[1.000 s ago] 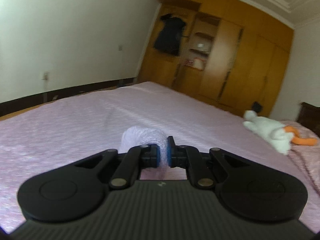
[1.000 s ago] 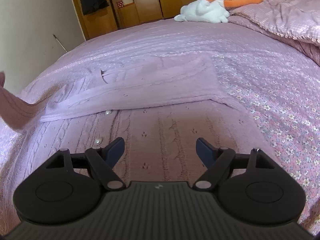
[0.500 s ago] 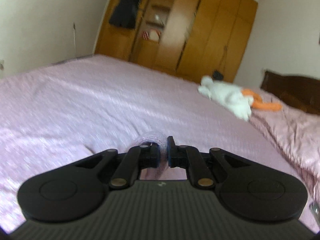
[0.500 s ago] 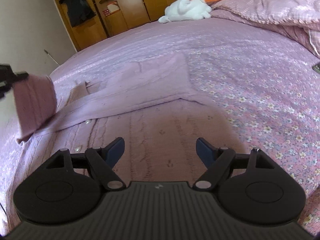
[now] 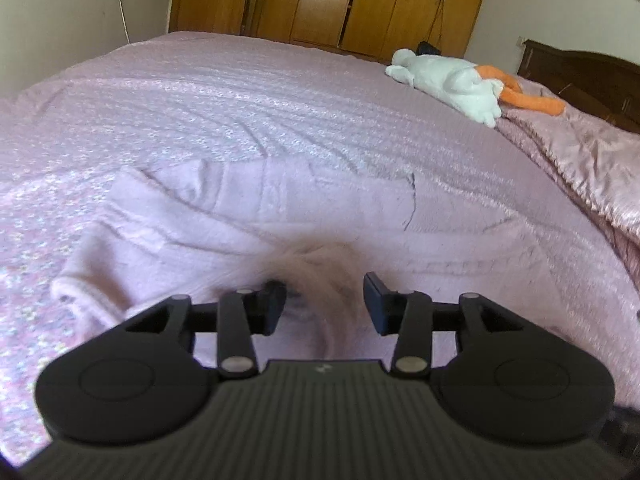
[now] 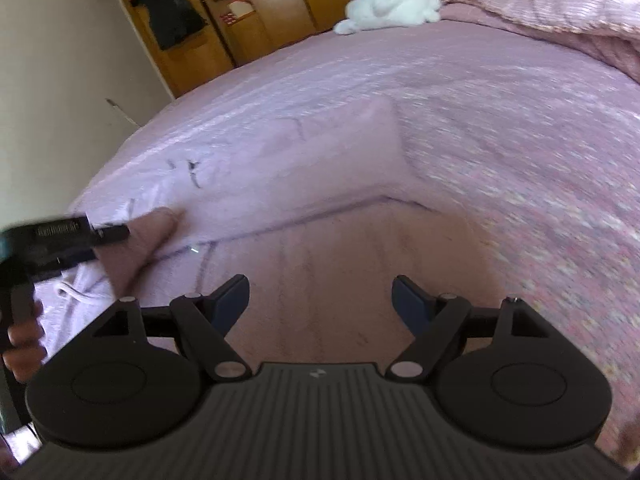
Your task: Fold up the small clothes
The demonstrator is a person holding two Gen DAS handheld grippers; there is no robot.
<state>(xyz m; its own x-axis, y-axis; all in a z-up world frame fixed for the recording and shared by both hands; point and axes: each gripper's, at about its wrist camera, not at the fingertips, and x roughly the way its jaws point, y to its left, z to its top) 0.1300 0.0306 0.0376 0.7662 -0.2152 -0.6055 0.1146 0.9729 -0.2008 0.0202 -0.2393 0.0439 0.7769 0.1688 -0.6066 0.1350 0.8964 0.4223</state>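
A small pink knitted cardigan [image 5: 256, 216] lies spread on the bed, one sleeve folded across its body [image 6: 304, 176]. My left gripper [image 5: 325, 298] is open just above it, and a blurred sleeve end [image 5: 320, 268] lies loose between the fingers. The same gripper shows at the left of the right wrist view [image 6: 72, 240], next to that sleeve end [image 6: 140, 240]. My right gripper [image 6: 320, 300] is open and empty, low over the cardigan's front panel [image 6: 320, 256].
The pink floral bedspread [image 5: 240, 92] covers the bed. A white and orange plush toy [image 5: 452, 84] lies at the far side beside a rumpled pink quilt [image 5: 580, 160]. Wooden wardrobes [image 5: 380, 0] and a dark headboard [image 5: 580, 72] stand behind.
My left gripper carried the sleeve end over the cardigan, came down and opened, letting the sleeve go. My right gripper stayed open and shifted a little over the front panel.
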